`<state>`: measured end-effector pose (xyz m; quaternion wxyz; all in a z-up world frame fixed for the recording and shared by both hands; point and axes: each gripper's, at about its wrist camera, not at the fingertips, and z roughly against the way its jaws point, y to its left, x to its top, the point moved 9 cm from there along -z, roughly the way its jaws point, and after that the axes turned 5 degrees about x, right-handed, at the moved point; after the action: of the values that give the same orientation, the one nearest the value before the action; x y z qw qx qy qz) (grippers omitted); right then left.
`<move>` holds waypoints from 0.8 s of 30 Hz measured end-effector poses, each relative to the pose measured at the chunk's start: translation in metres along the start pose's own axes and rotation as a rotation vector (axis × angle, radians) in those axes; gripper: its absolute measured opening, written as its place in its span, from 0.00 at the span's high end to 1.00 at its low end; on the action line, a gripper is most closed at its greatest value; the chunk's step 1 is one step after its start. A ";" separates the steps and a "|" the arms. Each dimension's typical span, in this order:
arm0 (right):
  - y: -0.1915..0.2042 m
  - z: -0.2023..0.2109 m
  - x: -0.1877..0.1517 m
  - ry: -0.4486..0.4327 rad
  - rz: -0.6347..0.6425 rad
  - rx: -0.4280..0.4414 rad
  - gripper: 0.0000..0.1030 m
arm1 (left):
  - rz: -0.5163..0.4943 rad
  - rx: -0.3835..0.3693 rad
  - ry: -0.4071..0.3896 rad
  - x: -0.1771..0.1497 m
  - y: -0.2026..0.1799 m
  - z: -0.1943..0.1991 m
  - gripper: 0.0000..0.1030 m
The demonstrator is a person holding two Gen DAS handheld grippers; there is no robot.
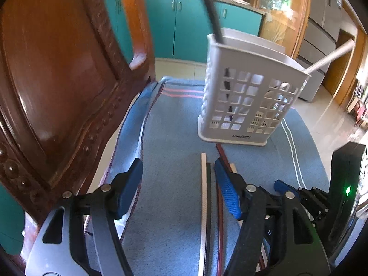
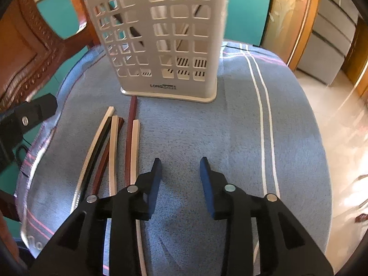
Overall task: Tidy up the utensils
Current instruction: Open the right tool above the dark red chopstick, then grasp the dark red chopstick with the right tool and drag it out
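A white slotted utensil holder [image 1: 247,96] stands upright on a blue towel [image 1: 174,124]; it also shows in the right wrist view [image 2: 161,41]. A black utensil [image 1: 212,13] and a silver one [image 1: 331,57] stick out of it. Several chopsticks, white, black and dark red [image 2: 110,151], lie side by side on the towel in front of the holder. My left gripper [image 1: 178,168] is open and empty, with a white and a black chopstick [image 1: 205,207] lying between its fingers. My right gripper [image 2: 180,164] is open and empty, just right of the chopsticks.
A carved wooden chair back [image 1: 57,80] rises close on the left, also seen in the right wrist view [image 2: 30,53]. The towel covers a small round seat [image 2: 299,138] that drops to a tiled floor [image 2: 340,119] on the right. Teal cabinets [image 1: 191,27] stand behind.
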<state>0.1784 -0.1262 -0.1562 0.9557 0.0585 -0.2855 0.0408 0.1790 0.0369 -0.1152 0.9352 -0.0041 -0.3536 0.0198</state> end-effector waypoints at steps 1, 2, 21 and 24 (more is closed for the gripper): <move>0.001 0.000 0.000 -0.002 0.007 -0.007 0.66 | 0.008 -0.004 0.011 -0.001 0.002 -0.002 0.36; 0.002 0.000 0.000 -0.001 0.009 -0.009 0.66 | 0.016 -0.011 0.031 -0.004 0.005 -0.005 0.36; 0.032 0.009 0.000 0.017 0.081 0.085 0.66 | 0.010 0.001 0.104 -0.018 0.012 -0.023 0.36; 0.034 0.007 0.000 0.024 0.081 0.104 0.66 | 0.006 0.000 0.110 -0.021 0.009 -0.024 0.36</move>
<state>0.1706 -0.0933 -0.1469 0.9523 0.0958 -0.2736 0.0952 0.1792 0.0454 -0.1469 0.9532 -0.0062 -0.3015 0.0222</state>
